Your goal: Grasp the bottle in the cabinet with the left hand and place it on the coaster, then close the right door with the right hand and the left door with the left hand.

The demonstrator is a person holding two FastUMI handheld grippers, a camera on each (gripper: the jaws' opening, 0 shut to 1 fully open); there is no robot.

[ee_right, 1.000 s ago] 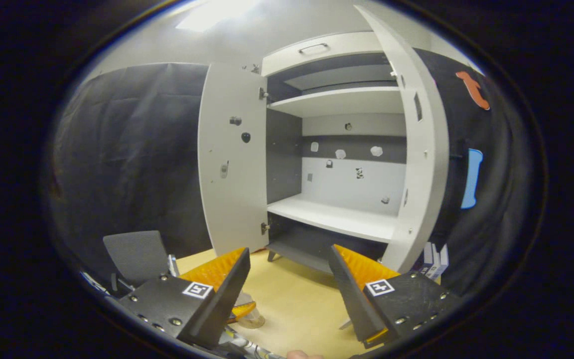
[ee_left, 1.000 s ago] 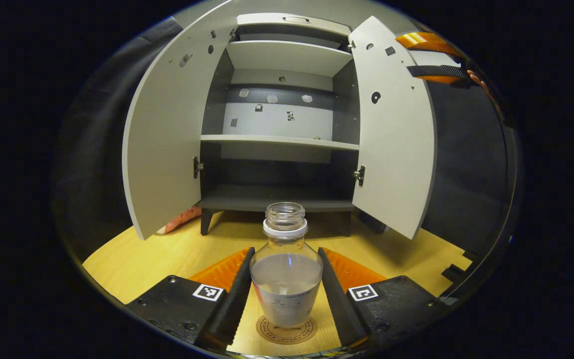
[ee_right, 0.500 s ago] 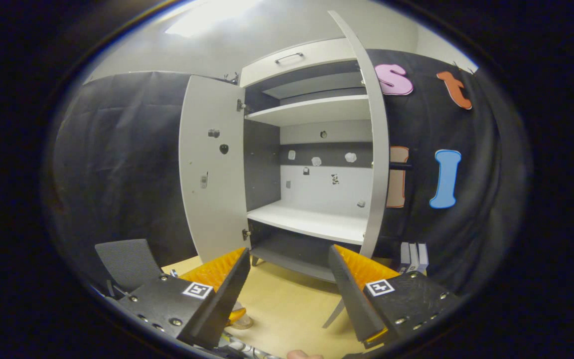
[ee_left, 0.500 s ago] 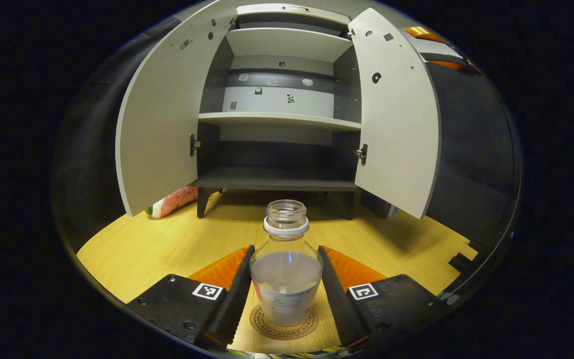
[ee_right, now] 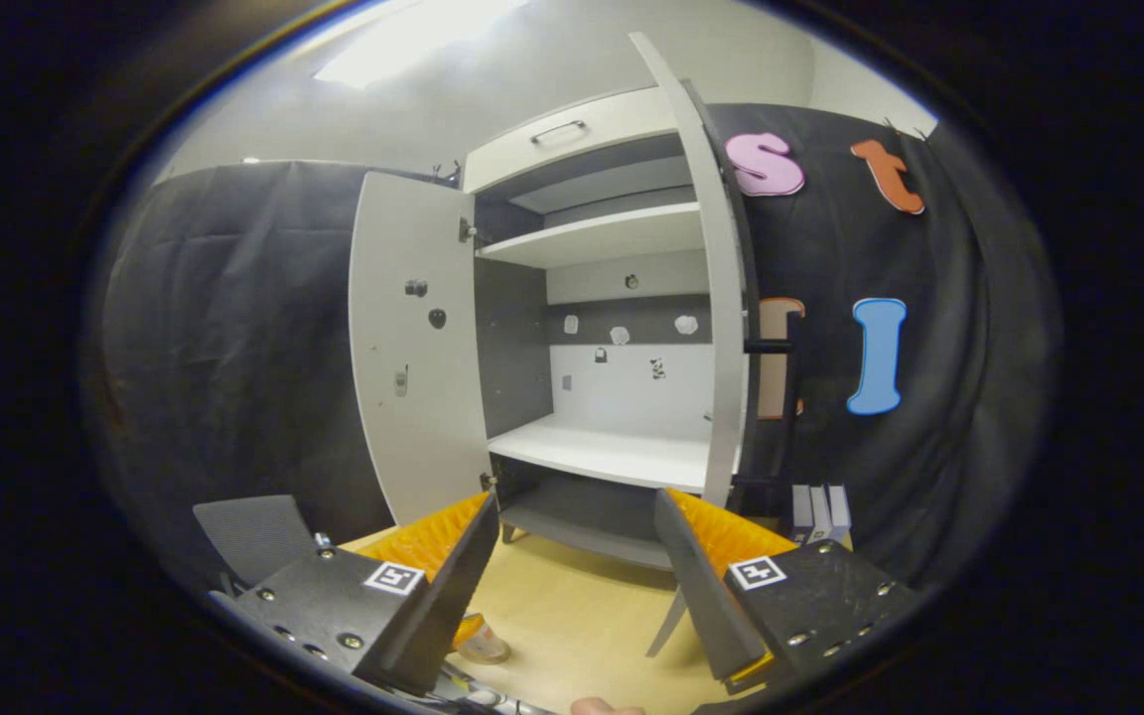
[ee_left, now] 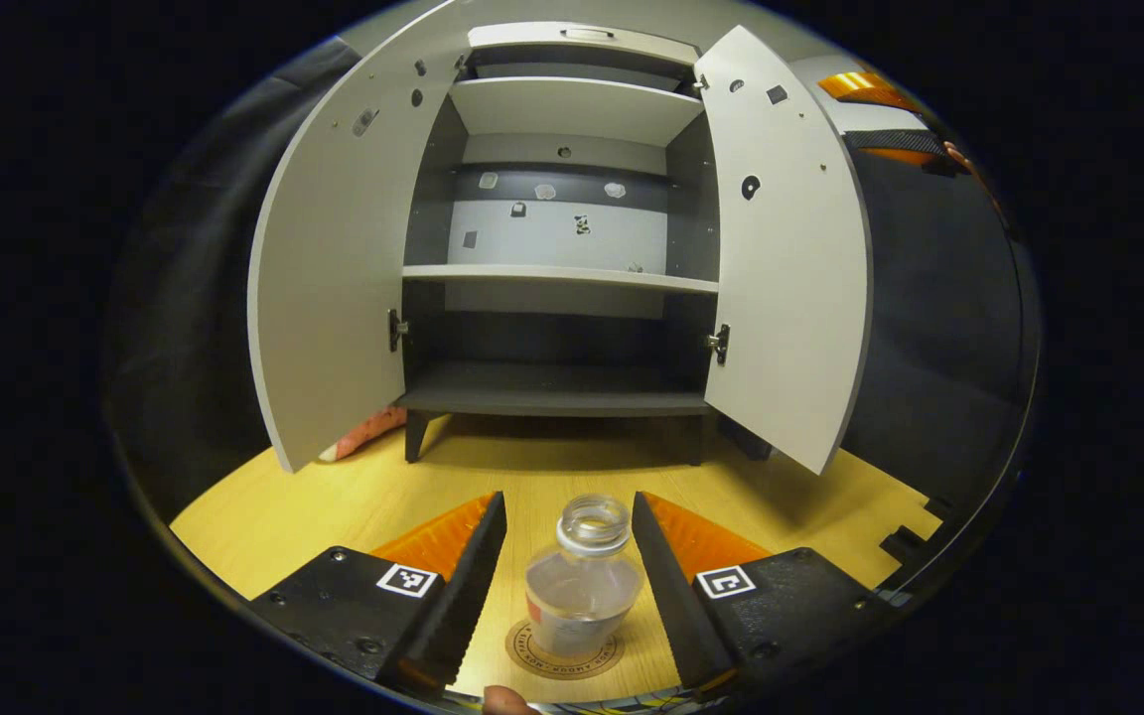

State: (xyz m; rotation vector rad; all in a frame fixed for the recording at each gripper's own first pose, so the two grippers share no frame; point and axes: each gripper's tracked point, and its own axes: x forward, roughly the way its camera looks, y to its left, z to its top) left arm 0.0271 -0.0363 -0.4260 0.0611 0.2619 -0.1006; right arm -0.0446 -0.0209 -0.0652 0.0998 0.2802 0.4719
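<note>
The clear uncapped bottle [ee_left: 583, 596], part full of liquid, stands upright on the round coaster [ee_left: 562, 655] on the wooden table. My left gripper [ee_left: 569, 497] is open and hangs above it; the fingers [ee_left: 473, 576] flank the bottle without touching it. Behind stands the cabinet [ee_left: 557, 397] with bare shelves, its left door [ee_left: 334, 268] and right door [ee_left: 790, 268] both swung wide. My right gripper [ee_right: 576, 495] is open and holds nothing. It is raised in front of the right door [ee_right: 726, 298], which I see edge-on there, and it also appears as the right gripper [ee_left: 870, 89] beyond that door's top.
The yellow table [ee_left: 334, 497] stretches between me and the cabinet. A red and white object [ee_left: 363, 432] lies under the left door. A grey chair [ee_right: 254, 526] stands at the lower left, and several small white boxes [ee_right: 820, 506] sit right of the cabinet.
My left gripper has let go of the bottle and risen; the bottle now stands free on the coaster. My right gripper has shifted so the right door turns edge-on.
</note>
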